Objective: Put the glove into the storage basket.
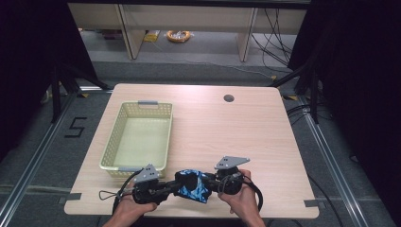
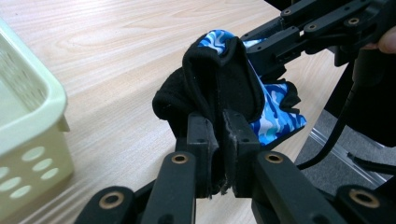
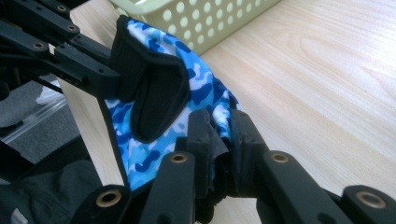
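**Cloth gripped between two tools at the near edge of the counter**

At the left of the high view, a pale yellow basket [image 1: 137, 137] is seen on the counter [image 1: 236, 127], with the left tool [image 1: 166, 188] just in front of its near end. In the left tool's own view, the jaws are closed tight on a black fold of the cloth [image 2: 219, 79], which bunches up directly ahead of them; the basket wall [image 2: 28, 126] stands to the side. The blue-patterned cloth [image 1: 193, 185] is held just above the counter's near edge, stretched between the two tools. To its right, the right tool [image 1: 213, 183] is clamped shut on the cloth's other end; in its own view the blue camouflage fabric [image 3: 196, 88] is pinched between the jaws [image 3: 219, 140], and the basket [image 3: 210, 18] lies beyond.
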Demonstrator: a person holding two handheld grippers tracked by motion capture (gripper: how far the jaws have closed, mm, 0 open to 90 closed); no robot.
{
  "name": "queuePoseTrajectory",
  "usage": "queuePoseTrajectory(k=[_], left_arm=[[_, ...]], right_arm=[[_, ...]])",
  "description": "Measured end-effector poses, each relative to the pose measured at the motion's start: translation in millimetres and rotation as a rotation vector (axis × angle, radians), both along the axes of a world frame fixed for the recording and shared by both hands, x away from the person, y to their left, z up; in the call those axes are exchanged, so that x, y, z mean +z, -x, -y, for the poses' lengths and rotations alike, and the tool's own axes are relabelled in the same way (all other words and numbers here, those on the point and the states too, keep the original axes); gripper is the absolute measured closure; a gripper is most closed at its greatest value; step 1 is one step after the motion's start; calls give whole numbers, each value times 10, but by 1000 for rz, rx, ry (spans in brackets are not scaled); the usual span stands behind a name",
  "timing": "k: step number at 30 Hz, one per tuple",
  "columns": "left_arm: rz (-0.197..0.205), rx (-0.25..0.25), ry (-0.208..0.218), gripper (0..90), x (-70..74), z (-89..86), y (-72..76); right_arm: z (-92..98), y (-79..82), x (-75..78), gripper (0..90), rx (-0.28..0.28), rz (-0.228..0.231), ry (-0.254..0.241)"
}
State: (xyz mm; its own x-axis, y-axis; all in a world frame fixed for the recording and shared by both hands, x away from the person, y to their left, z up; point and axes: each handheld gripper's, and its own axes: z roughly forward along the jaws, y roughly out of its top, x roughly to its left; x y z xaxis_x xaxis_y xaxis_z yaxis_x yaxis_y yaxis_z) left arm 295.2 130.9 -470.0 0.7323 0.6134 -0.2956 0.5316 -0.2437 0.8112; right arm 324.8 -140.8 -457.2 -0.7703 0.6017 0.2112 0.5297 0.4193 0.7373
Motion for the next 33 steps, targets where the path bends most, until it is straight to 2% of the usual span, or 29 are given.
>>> queuePoseTrajectory(k=[1, 3, 4, 5, 6, 7, 8, 11, 13, 14, 15, 16, 17, 18, 19, 21, 22, 23, 24, 26, 27, 29, 30, 31, 33], left_arm=[[6, 6, 13, 815, 8, -4, -3], [3, 18, -7, 815, 56, -29, 0], [8, 14, 14, 815, 76, -42, -7], [6, 13, 4, 815, 109, -59, -9], [4, 28, 21, 815, 145, -69, -8], [20, 24, 11, 815, 186, -91, -16], [28, 23, 14, 815, 213, -102, -24], [45, 31, 15, 815, 339, -157, -65], [49, 39, 9, 815, 403, -194, -95], [43, 46, 20, 815, 429, -211, -112], [45, 52, 21, 814, 451, -231, -130], [46, 52, 18, 814, 471, -257, -151], [41, 60, 27, 813, 486, -280, -174], [32, 67, 22, 813, 506, -302, -189], [33, 58, 33, 813, 504, -320, -207], [29, 70, 23, 812, 529, -354, -227], [33, 73, 27, 813, 536, -367, -237], [39, 80, 28, 812, 541, -383, -243], [31, 79, 29, 812, 550, -399, -248], [26, 79, 40, 812, 559, -426, -261], [25, 84, 27, 812, 579, -445, -263], [21, 90, 40, 812, 597, -468, -276], [22, 91, 31, 812, 611, -484, -283], [23, 89, 38, 813, 626, -503, -293], [26, 89, 51, 813, 657, -536, -314]], right_arm=[[-7, -3, 26, 801, 3, 22, 10], [-37, -11, 52, 801, 3, 13, -7], [-41, 2, 92, 801, -13, 8, 10], [-59, -11, 119, 801, 0, 34, 11], [-74, -8, 141, 801, 0, 37, 3], [-84, -14, 189, 801, 7, 44, 5], [-93, -16, 235, 801, 2, 31, -3], [-127, -75, 341, 801, 13, 51, -12], [-177, -111, 431, 801, 2, 65, -9], [-186, -126, 463, 801, 10, 66, -4], [-207, -165, 493, 801, 28, 98, -3], [-234, -175, 523, 800, 20, 79, -15], [-250, -206, 556, 801, 34, 107, -2], [-283, -201, 599, 801, 10, 76, -5], [-303, -226, 623, 801, 25, 87, -1], [-346, -240, 672, 801, 28, 83, 1], [-369, -255, 689, 800, 22, 95, 1], [-389, -253, 710, 800, 19, 81, -1], [-406, -271, 726, 800, 22, 91, 9], [-431, -292, 750, 800, 23, 79, 4], [-441, -301, 756, 800, 25, 81, 1], [-468, -319, 786, 800, 27, 75, 1], [-483, -335, 796, 800, 37, 80, -3], [-495, -350, 815, 800, 34, 87, 1], [-540, -369, 856, 800, 45, 70, -12]])
